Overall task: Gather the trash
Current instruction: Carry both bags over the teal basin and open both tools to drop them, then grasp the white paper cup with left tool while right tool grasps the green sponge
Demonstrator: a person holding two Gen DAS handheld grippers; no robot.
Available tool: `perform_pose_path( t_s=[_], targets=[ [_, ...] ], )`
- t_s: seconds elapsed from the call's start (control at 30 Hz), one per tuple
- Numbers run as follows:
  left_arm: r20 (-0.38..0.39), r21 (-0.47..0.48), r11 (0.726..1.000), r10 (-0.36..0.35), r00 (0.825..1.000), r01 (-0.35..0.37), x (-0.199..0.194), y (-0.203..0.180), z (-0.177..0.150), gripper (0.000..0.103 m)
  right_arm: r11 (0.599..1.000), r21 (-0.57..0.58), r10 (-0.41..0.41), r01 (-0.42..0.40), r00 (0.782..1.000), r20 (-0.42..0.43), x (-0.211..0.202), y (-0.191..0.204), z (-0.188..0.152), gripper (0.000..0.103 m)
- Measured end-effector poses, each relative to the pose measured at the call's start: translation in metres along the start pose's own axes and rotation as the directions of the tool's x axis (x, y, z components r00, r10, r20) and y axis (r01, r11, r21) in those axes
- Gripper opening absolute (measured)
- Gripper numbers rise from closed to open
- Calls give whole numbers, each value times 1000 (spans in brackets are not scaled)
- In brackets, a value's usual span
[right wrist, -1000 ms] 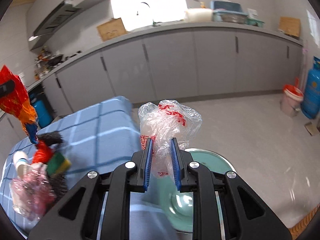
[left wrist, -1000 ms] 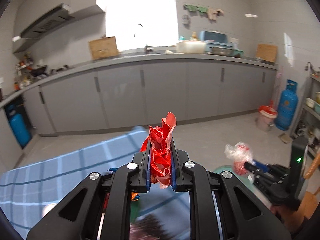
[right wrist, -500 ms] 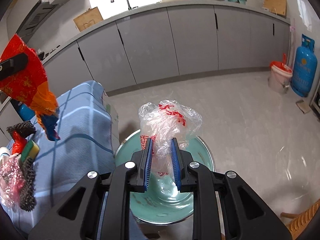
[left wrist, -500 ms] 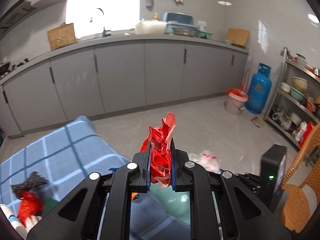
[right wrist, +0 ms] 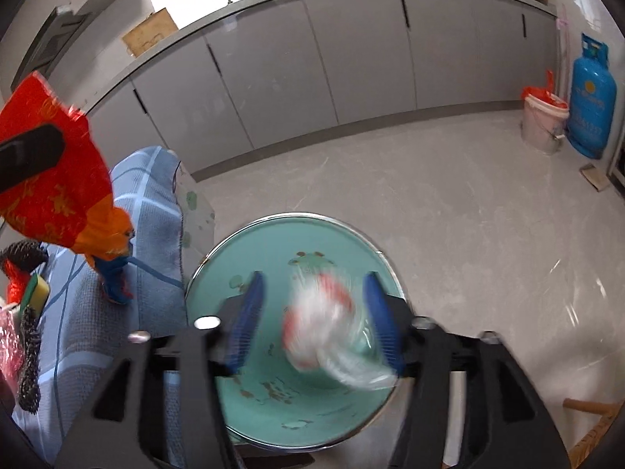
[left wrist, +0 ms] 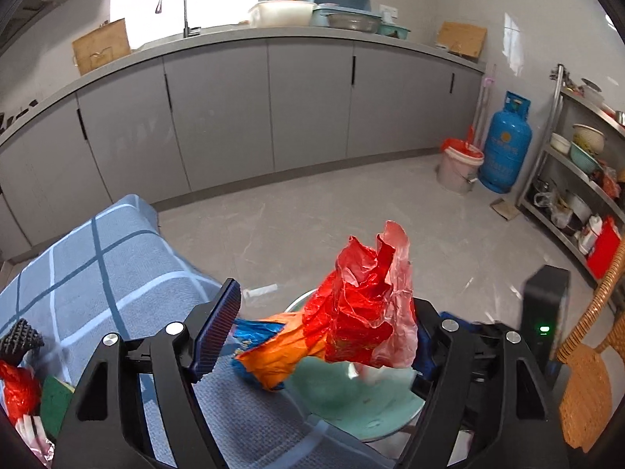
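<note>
R wrist: plastic bag (right wrist: 324,328) loose btwn just-opened jaws, over basin (right wrist: 242,250).

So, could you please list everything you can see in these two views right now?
Wrapper: one, red and orange, between the open left jaws.
Plastic bag: one, clear with red print, blurred, between the open right jaws.
Basin: one, teal, below both grippers.
Tablecloth: one, blue checked, on the left.
Scrubbers and sponge: several, at the cloth's left edge.
Gas cylinder: one, blue, far right.
Bucket: one, pale, beside the cylinder.
Left gripper: jaws just opened.
Right gripper: jaws just opened.
</note>
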State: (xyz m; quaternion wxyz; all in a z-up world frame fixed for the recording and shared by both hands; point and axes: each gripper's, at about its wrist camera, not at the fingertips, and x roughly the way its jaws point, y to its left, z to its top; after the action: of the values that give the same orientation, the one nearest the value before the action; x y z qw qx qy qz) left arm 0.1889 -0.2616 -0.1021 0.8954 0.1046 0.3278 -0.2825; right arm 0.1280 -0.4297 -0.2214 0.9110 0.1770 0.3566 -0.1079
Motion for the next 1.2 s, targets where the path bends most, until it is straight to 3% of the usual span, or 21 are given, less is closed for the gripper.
perform_pose_path(
  t_s=[0.3, 0.6, 0.77, 1.0, 1.1, 1.2],
  targets=[
    [9, -20, 1000, 3, 1000, -3, -8, 6, 5, 93, 999, 20, -31, 31, 999, 44, -21, -3, 4, 75],
    [70, -49, 999, 11, 997, -7, -35, 18, 14, 96, 998, 44, -54, 50, 995, 81, -44, -9, 8, 77],
    [82, -47, 994, 101, 992, -97, -54, 32, 12, 96, 1000, 14, -14, 13, 997, 78, -49, 11, 12, 78],
    [61, -43, 953, 303, 951, -301, -93, 80, -4, 96, 995, -75, 73, -67, 995, 74, -52, 67, 15, 82],
    [51, -68, 920, 389, 920, -385, -116, 114, -14, 96, 988, -106, 117, -109, 991, 67, -53, 93, 15, 84],
    [35, -97, 874, 481, 876, -476, -140, 150, -27, 96, 980, -143, 149, -139, 987, 60, -54, 118, 14, 85]
  ],
)
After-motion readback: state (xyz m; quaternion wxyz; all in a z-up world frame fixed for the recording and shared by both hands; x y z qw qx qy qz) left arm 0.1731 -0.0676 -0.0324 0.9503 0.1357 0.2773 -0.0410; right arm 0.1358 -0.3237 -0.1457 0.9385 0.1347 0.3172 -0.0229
